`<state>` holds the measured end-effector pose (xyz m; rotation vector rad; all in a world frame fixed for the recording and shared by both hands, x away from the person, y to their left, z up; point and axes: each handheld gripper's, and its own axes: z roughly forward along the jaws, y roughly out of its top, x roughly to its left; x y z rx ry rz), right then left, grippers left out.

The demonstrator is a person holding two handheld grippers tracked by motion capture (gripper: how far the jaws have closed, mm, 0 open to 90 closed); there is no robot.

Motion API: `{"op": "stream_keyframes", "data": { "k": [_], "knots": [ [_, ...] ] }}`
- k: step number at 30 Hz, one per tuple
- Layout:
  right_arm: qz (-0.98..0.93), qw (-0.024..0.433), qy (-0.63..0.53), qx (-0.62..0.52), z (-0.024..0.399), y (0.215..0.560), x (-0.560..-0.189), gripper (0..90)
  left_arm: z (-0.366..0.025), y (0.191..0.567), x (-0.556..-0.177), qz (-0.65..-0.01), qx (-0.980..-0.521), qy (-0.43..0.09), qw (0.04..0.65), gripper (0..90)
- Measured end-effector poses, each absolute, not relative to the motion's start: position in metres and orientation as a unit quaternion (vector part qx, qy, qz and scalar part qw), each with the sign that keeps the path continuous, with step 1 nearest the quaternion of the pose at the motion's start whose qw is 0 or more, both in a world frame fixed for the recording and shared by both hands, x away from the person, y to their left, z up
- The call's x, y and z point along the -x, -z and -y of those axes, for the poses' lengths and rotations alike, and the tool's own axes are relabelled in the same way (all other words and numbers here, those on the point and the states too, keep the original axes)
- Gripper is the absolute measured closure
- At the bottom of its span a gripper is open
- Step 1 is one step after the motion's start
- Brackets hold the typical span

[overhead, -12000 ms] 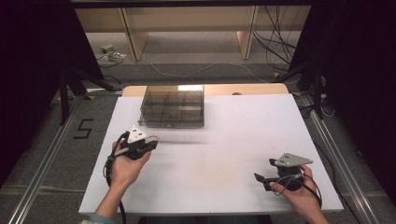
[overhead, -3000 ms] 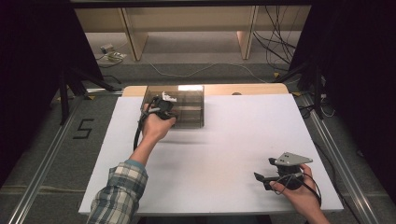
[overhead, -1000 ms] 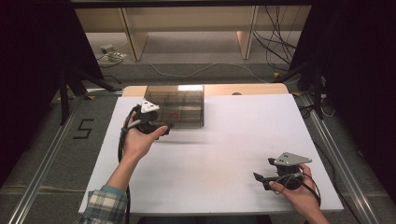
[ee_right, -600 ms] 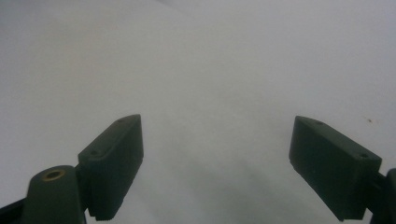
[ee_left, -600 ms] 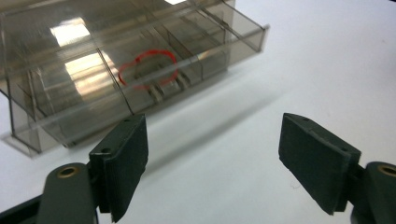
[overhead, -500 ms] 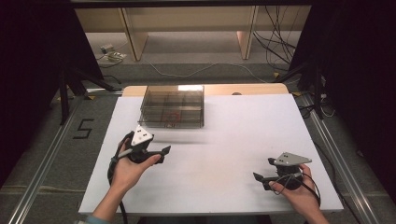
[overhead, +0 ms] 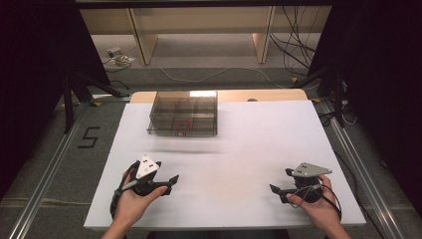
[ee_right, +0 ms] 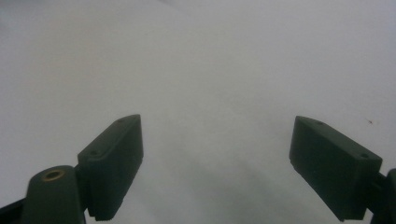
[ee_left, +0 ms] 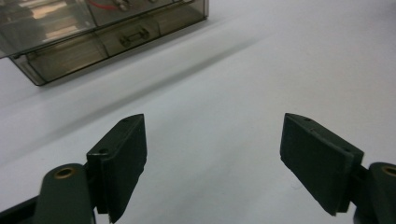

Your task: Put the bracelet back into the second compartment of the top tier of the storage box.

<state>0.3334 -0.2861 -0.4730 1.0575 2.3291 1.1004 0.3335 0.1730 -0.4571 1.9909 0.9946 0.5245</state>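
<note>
In the high view the left gripper (overhead: 171,179) sits at the lower left of the frame, low over the white table (overhead: 259,144), held in the person's left hand (overhead: 130,199); its jaws have just been opening and now stand spread wide with nothing between them — in the left gripper view only bare white surface shows between the two black pads. The right gripper (overhead: 275,189) rests at the lower right of the high view in the right hand (overhead: 316,206), its jaws likewise wide apart and empty (the right gripper view shows plain table between them). The clear compartment box (overhead: 183,113) lies at the upper middle of the frame, near the table's far edge, well apart from both grippers — a small red item (overhead: 183,123) shows inside it; the box appears again at the upper left of the left gripper view.
</note>
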Motion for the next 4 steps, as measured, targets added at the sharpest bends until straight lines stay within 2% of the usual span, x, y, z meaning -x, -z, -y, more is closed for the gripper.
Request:
{"op": "stream_keyframes", "data": {
  "k": [1,4],
  "knots": [
    [-0.823,0.176,-0.388,-0.377,0.286,0.473,-0.333,18.4,-0.167,0.458,-0.333,-0.393,-0.797,-0.2,0.412,22.4],
    [-0.821,0.176,-0.39,-0.377,0.287,0.472,-0.334,18.2,-0.134,0.461,-0.329,-0.366,-0.82,-0.129,0.421,15.8]
  ]
}}
